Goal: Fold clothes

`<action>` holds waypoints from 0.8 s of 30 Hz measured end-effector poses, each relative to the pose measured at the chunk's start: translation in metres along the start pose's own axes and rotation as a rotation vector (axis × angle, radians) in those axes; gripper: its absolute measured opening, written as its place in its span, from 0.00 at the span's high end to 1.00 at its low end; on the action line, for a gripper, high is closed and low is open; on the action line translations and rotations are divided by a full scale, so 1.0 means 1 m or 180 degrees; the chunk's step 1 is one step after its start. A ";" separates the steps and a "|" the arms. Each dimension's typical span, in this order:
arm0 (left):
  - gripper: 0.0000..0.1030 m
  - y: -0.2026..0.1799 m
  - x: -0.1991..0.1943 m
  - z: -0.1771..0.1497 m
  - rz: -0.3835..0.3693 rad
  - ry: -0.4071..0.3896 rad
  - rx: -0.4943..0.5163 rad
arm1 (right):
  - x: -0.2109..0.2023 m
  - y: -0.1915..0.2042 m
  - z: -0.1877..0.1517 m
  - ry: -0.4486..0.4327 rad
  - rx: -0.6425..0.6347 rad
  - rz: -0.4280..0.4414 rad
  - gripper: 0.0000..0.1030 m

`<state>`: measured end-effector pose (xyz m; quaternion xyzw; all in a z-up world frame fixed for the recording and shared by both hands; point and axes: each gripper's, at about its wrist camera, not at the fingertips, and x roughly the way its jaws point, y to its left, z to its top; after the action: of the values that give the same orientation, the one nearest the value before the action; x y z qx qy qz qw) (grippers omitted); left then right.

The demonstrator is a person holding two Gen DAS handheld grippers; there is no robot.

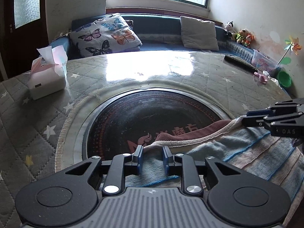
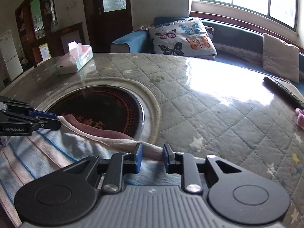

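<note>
Tabletop (image 1: 152,72); both grippers (image 1: 152,158) angled downward

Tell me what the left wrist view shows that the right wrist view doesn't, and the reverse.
Left wrist only: small plush toys along the far wall, a green bowl and a paper pinwheel.

Right wrist only: a dark shelving unit and a white fridge at the far left.

Both: the striped garment lying over the round dark plate in the quilted table, the tissue box, the butterfly cushion, and each gripper, left gripper and right gripper, with its jaws apart over the garment's edge.
</note>
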<state>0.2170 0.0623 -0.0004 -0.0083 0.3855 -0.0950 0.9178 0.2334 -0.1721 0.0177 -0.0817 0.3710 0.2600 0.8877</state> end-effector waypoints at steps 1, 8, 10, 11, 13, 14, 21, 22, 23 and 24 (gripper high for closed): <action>0.72 0.001 0.000 0.000 0.0006 0.0004 -0.0014 | 0.003 0.002 0.000 0.0018 -0.0024 -0.0010 0.78; 0.54 0.014 -0.022 -0.002 0.0130 -0.0080 -0.0096 | 0.002 0.014 0.003 0.0029 -0.0157 -0.0075 0.75; 0.51 0.022 -0.032 -0.005 0.0193 -0.0097 -0.0153 | -0.005 0.021 0.003 0.0022 -0.0227 -0.0050 0.74; 0.49 0.026 -0.037 -0.006 0.0225 -0.0106 -0.0182 | -0.009 0.026 0.003 0.0018 -0.0271 -0.0030 0.73; 0.45 0.035 -0.047 -0.011 0.0290 -0.0115 -0.0255 | -0.018 0.037 0.002 0.0008 -0.0360 0.0021 0.69; 0.41 0.040 -0.052 -0.014 0.0323 -0.0118 -0.0297 | -0.022 0.044 0.001 0.0004 -0.0406 0.0057 0.69; 0.16 0.064 -0.085 -0.042 0.0502 -0.0132 -0.0527 | -0.048 0.108 -0.017 0.0006 -0.0785 0.0416 0.59; 0.11 0.067 -0.089 -0.046 0.0515 -0.0139 -0.0560 | -0.051 0.119 -0.020 0.0014 -0.0851 0.0476 0.59; 0.06 0.069 -0.094 -0.050 0.0523 -0.0150 -0.0587 | -0.052 0.128 -0.023 0.0022 -0.0900 0.0526 0.58; 0.04 0.071 -0.098 -0.054 0.0530 -0.0162 -0.0611 | -0.054 0.137 -0.025 0.0031 -0.0951 0.0577 0.57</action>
<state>0.1234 0.1525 0.0242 -0.0665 0.3687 0.0191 0.9270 0.1148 -0.0859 0.0439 -0.1801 0.3383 0.3909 0.8368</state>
